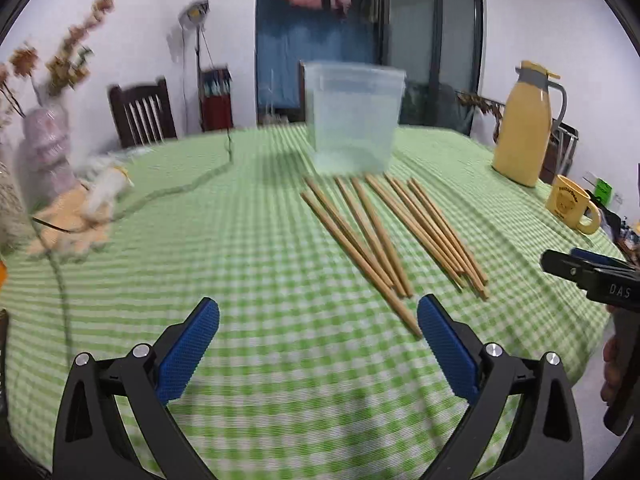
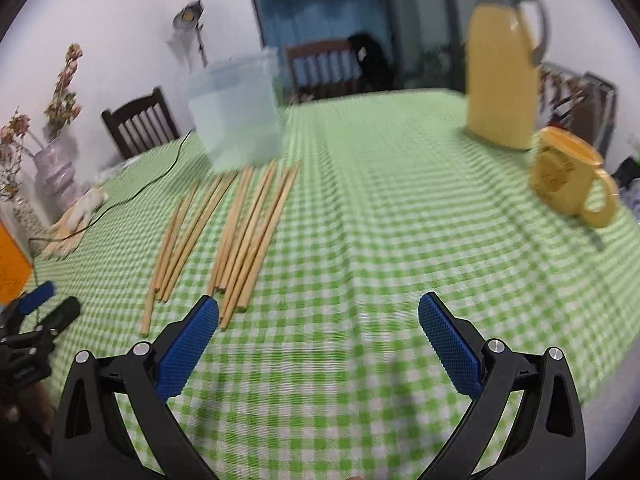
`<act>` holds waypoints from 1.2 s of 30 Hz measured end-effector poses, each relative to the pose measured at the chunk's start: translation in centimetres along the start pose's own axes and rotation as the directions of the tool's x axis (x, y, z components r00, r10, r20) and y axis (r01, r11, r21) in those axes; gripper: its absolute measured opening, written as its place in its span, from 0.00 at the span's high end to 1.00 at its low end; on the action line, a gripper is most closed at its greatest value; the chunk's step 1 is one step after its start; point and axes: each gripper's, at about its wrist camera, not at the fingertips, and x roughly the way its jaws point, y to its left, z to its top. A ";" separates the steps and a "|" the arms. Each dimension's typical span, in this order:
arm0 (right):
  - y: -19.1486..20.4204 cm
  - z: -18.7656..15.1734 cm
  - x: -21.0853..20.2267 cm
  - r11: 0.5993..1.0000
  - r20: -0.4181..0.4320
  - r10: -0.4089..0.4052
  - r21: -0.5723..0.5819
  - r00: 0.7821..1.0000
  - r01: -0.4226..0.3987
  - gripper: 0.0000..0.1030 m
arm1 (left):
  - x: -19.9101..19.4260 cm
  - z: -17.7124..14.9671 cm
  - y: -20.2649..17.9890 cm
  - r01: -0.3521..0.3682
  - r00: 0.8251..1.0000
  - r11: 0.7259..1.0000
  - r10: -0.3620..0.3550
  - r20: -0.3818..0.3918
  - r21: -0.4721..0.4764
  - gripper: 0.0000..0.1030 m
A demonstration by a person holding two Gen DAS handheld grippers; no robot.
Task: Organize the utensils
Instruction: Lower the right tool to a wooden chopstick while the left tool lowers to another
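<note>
The chopsticks (image 1: 384,236) lie flat on the green cloth just in front of the clear tub (image 1: 354,116), long ends pointing from the tub back toward both grippers, and the left gripper (image 1: 318,320), wide open and empty like the right gripper (image 2: 319,320), has its tip nearest them.

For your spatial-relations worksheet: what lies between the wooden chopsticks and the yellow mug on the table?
Only bare green-checked tablecloth separates the wooden chopsticks from the yellow mug; the right wrist view shows it best.
</note>
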 end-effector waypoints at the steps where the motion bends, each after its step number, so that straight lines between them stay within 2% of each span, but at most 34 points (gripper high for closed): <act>1: 0.0 0.2 0.2 1.000 -0.007 0.006 -0.003 1.000 -0.006 0.06 | 0.7 0.2 -0.1 -0.012 0.999 1.000 0.012 -0.032 -0.003 0.07; 5: 0.6 1.1 1.9 0.997 -0.070 -0.043 -0.061 0.997 0.038 0.07 | 2.9 0.9 -1.1 -0.022 0.993 1.000 0.023 -0.119 0.003 0.07; 7: 0.8 1.6 2.7 0.998 -0.100 -0.039 -0.062 0.994 0.033 0.08 | 3.8 1.5 -1.6 0.008 0.988 1.000 -0.009 -0.154 -0.005 0.07; 9: 1.5 2.1 3.4 0.996 -0.128 -0.039 -0.089 0.991 0.028 0.24 | 4.6 1.9 -2.4 0.035 0.984 0.999 -0.033 -0.174 0.007 0.07; 10: 1.9 2.4 3.7 0.992 -0.132 -0.055 -0.119 0.990 0.039 0.33 | 5.1 2.1 -2.8 0.024 0.983 0.999 -0.017 -0.185 0.036 0.07; 11: 1.9 2.5 3.9 0.990 -0.134 -0.063 -0.132 0.989 0.045 0.35 | 5.7 2.1 -3.0 -0.002 0.982 0.998 0.013 -0.190 0.060 0.07; 13: 2.0 2.8 4.5 0.990 -0.149 -0.047 -0.140 0.988 0.026 0.38 | 6.4 2.2 -3.3 -0.014 0.978 0.997 0.030 -0.206 0.078 0.07; 17: 2.4 3.0 5.5 0.988 -0.182 -0.010 -0.154 0.983 -0.018 0.38 | 7.3 2.2 -3.6 -0.021 0.972 0.993 0.047 -0.230 0.113 0.07; 20: 2.8 3.4 6.2 0.984 -0.194 -0.002 -0.178 0.981 -0.033 0.38 | 8.3 1.9 -3.9 -0.014 0.963 0.988 0.054 -0.263 0.154 0.06; 22: 3.1 3.4 6.7 0.980 -0.203 -0.007 -0.196 0.979 -0.034 0.39 | 8.2 1.8 -3.7 -0.018 0.964 0.985 0.063 -0.258 0.174 0.06; 24: 3.4 3.5 7.4 0.976 -0.219 -0.015 -0.214 0.976 -0.033 0.42 | 7.8 2.1 -3.2 -0.046 0.960 0.977 0.101 -0.261 0.209 0.06; 28: 3.1 3.6 7.8 0.977 -0.236 0.002 -0.209 0.972 -0.053 0.42 | 7.3 2.4 -1.5 -0.106 0.951 0.956 0.178 -0.252 0.273 0.07; 30: 3.3 3.7 7.9 0.974 -0.238 -0.006 -0.223 0.971 -0.049 0.42 | 6.9 2.8 -0.5 -0.100 0.954 0.965 0.163 -0.253 0.243 0.07; 33: 3.7 3.8 8.1 0.970 -0.238 -0.016 -0.238 0.971 -0.043 0.46 | 6.3 3.6 0.4 -0.037 0.965 0.984 0.080 -0.251 0.172 0.07; 36: 3.5 3.8 7.9 0.970 -0.235 -0.018 -0.241 0.972 -0.041 0.61 | 7.0 3.2 0.4 0.001 0.957 0.987 0.045 -0.287 0.161 0.10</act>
